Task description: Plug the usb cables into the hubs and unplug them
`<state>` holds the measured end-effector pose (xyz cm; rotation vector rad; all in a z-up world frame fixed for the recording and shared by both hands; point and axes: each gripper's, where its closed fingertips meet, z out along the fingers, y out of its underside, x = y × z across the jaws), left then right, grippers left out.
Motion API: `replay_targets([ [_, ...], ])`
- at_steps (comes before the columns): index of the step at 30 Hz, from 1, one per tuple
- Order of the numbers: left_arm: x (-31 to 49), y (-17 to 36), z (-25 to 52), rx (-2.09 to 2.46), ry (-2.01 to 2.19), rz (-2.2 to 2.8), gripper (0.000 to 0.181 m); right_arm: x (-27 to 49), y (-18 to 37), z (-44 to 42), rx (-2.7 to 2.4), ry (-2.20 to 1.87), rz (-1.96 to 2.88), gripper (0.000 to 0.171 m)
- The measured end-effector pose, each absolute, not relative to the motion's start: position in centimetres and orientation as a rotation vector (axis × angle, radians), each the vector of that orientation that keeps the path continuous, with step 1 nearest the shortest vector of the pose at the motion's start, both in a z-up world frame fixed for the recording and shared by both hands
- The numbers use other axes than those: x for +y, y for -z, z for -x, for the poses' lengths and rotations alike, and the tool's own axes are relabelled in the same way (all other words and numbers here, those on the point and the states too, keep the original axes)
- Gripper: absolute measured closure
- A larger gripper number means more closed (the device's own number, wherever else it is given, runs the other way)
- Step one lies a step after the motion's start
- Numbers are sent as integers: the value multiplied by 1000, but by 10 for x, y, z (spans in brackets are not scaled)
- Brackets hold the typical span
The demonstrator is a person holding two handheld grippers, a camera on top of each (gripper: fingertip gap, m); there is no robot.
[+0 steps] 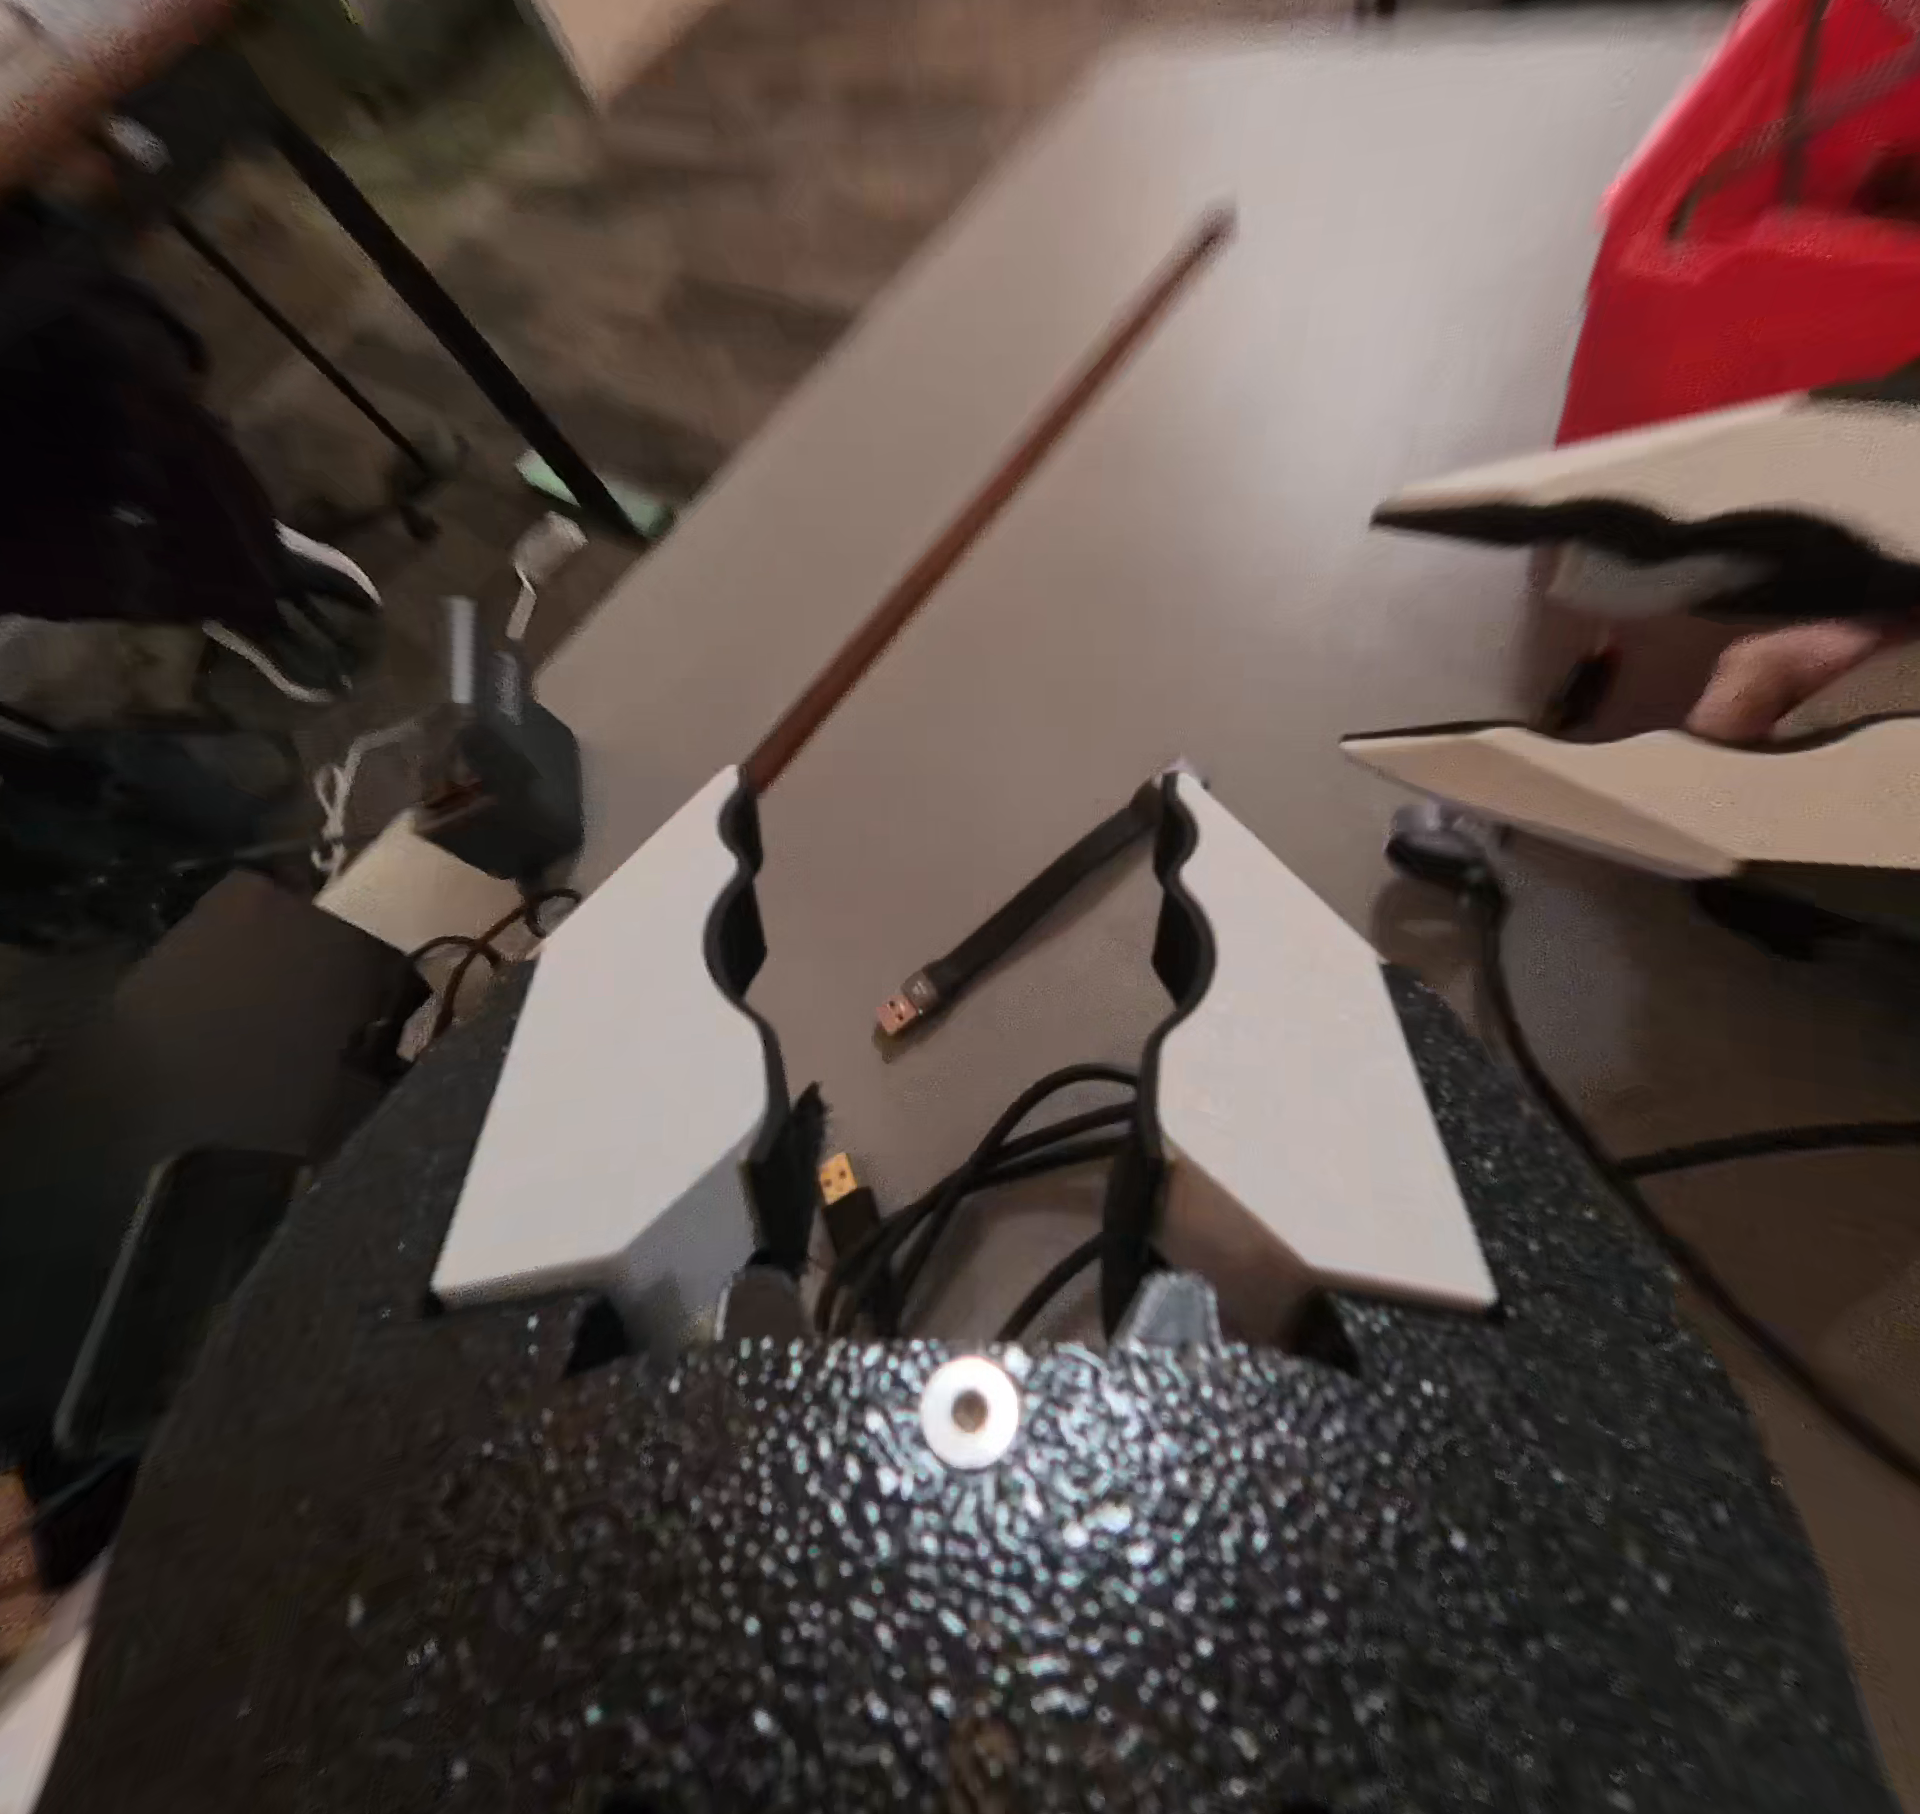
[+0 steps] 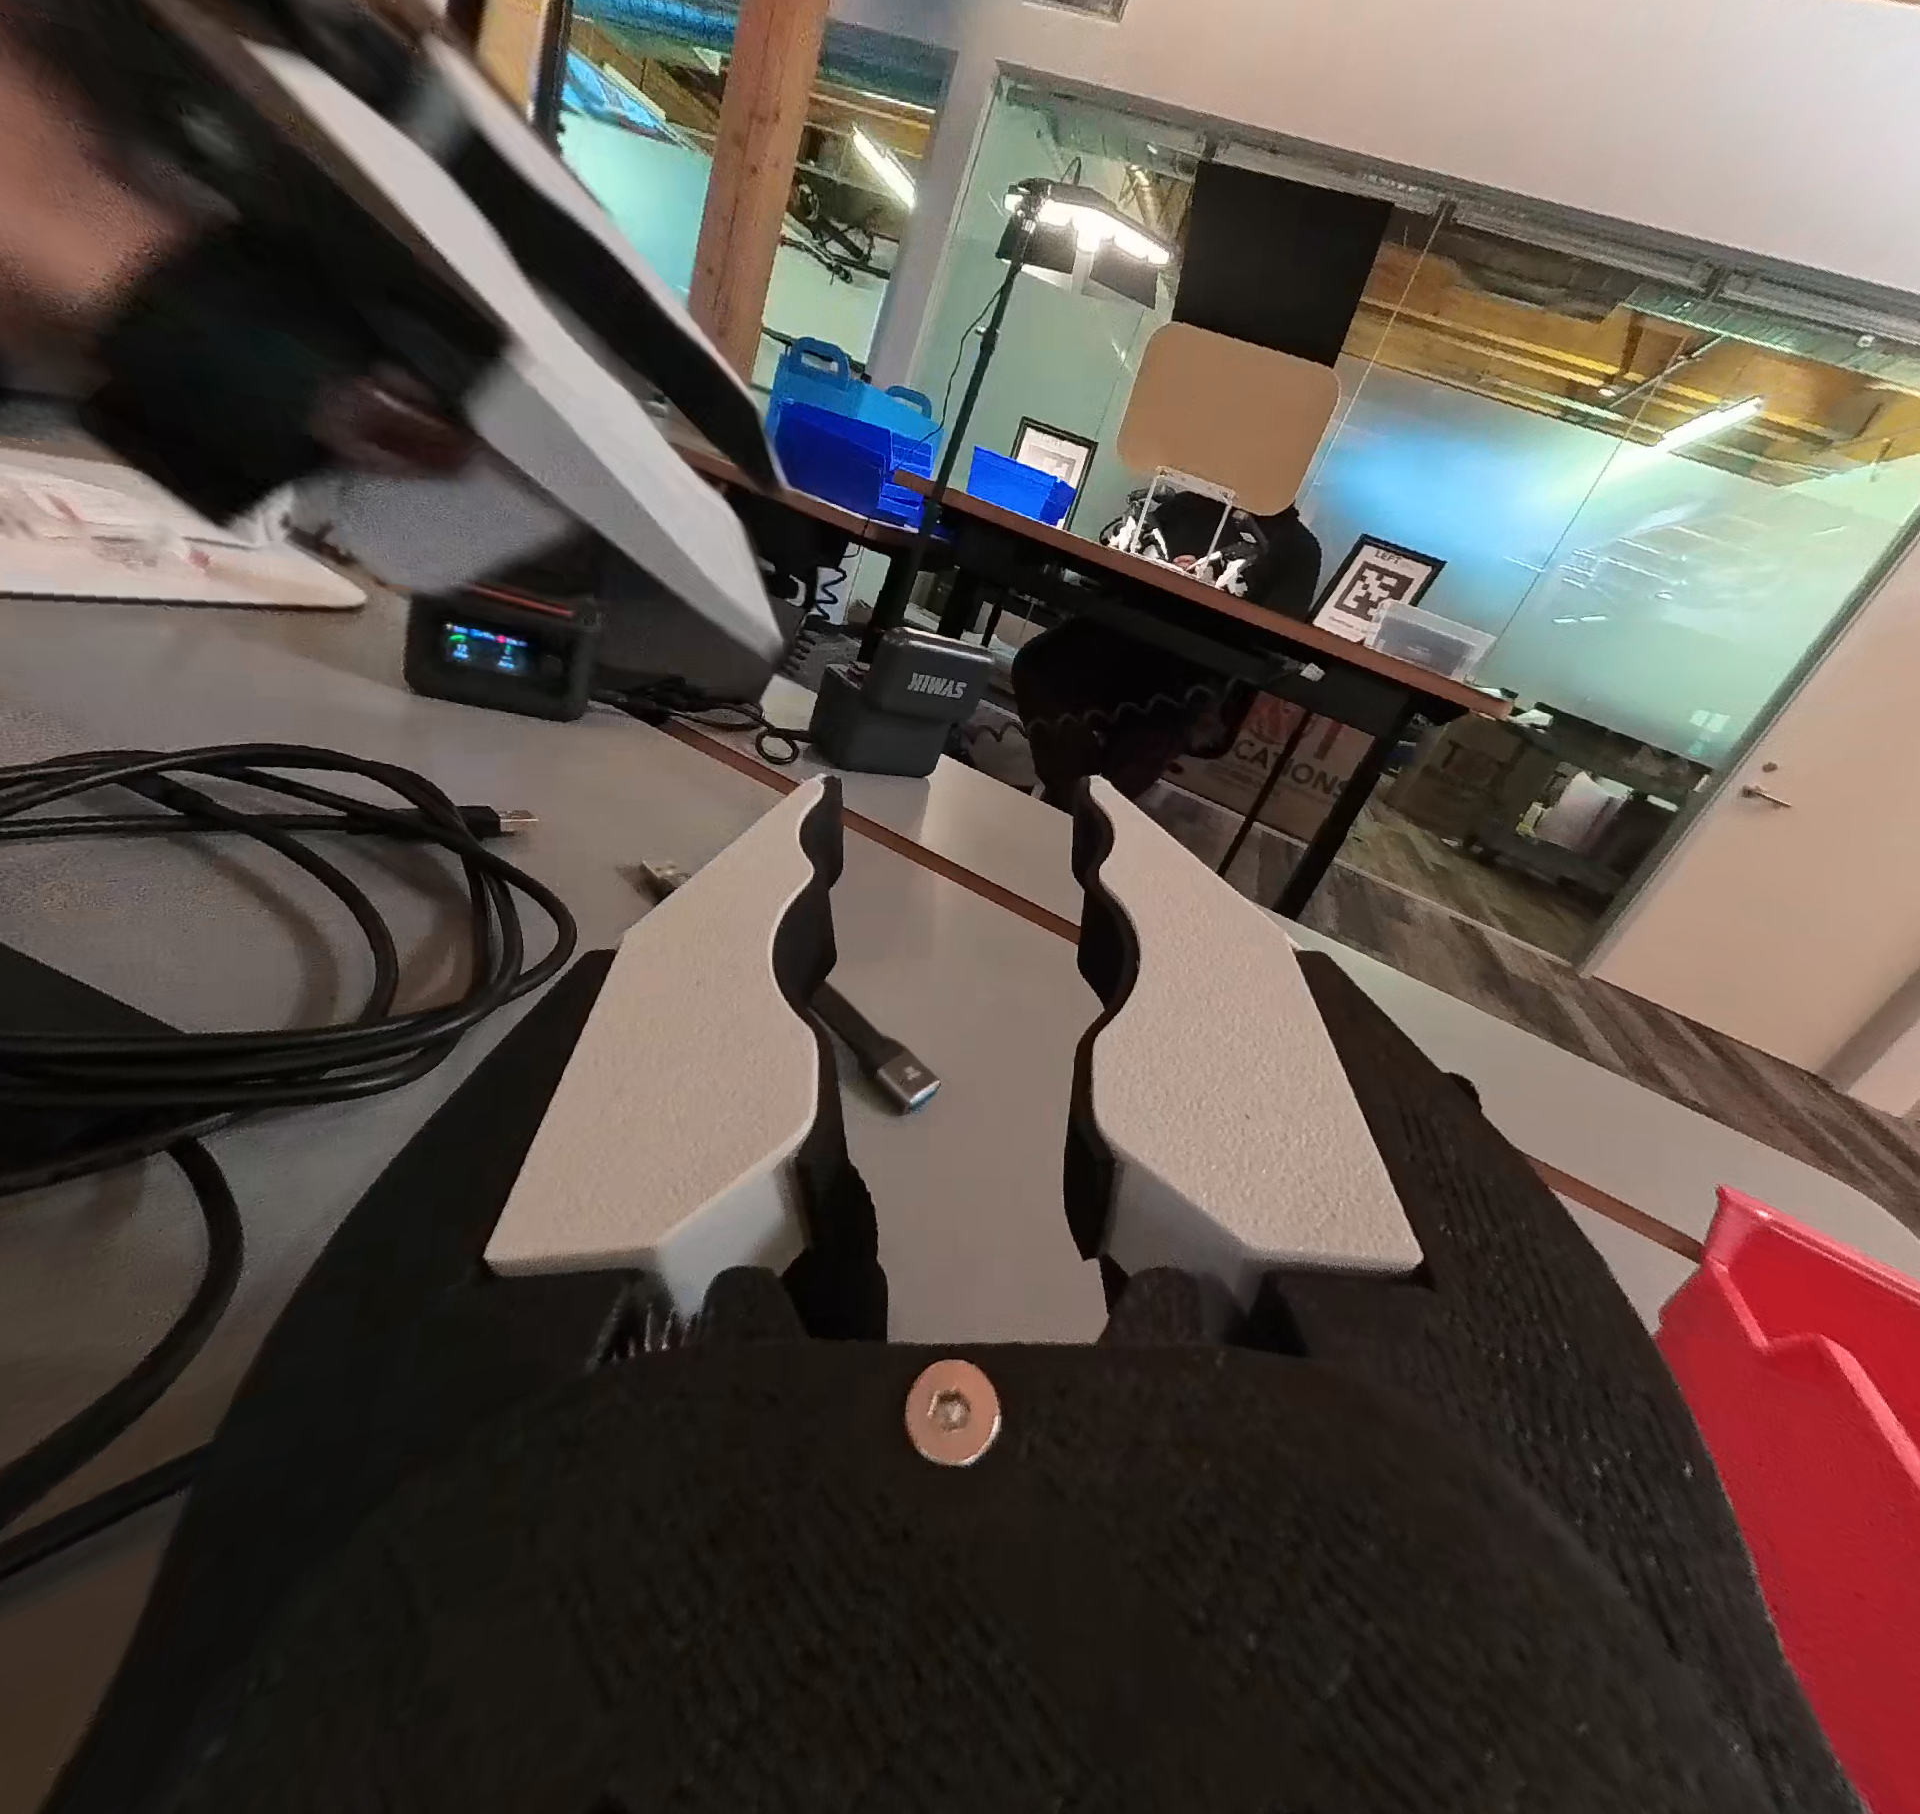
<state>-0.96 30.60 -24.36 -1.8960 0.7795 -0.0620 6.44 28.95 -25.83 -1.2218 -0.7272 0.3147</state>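
A short flat black cable with a metal USB plug (image 1: pixel 902 1012) lies on the grey table (image 1: pixel 1195 434), between my left gripper's (image 1: pixel 958 796) open fingers and below them. A thin black USB cable (image 1: pixel 977 1182) is coiled closer in, its plug (image 1: pixel 837 1180) by the left finger's base. My right gripper (image 1: pixel 1366 632) shows at the right edge, open and empty. In the right wrist view my right gripper (image 2: pixel 956 793) is open over the short cable's plug (image 2: pixel 906 1078). The blurred left gripper (image 2: pixel 774 559) hangs at upper left. The cable coil (image 2: pixel 312 881) lies left. I cannot pick out a hub.
A red bin (image 2: pixel 1818 1452) stands at the right, also in the left wrist view (image 1: pixel 1766 237). A small screen device (image 2: pixel 499 652) and a grey charger block (image 2: pixel 904 694) sit at the table's far edge. A person sits at a far table (image 2: pixel 1195 601). The small screen device (image 2: pixel 499 652) is closer to my left gripper, around 20 centimeters from its tips; the right tips are 30 centimeters off.
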Motion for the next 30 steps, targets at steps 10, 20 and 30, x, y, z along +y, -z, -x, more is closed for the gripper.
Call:
replay_targets([
  [10,207,252,71,449,-49,1510,109,292,262,-59,-750,-313,1231,128],
  [20,191,267,103,432,-35,1529,123,290,266,-47,-807,-317,1228,129],
  [30,181,290,80,629,173,1616,136,263,273,-14,-993,-370,1166,131],
])
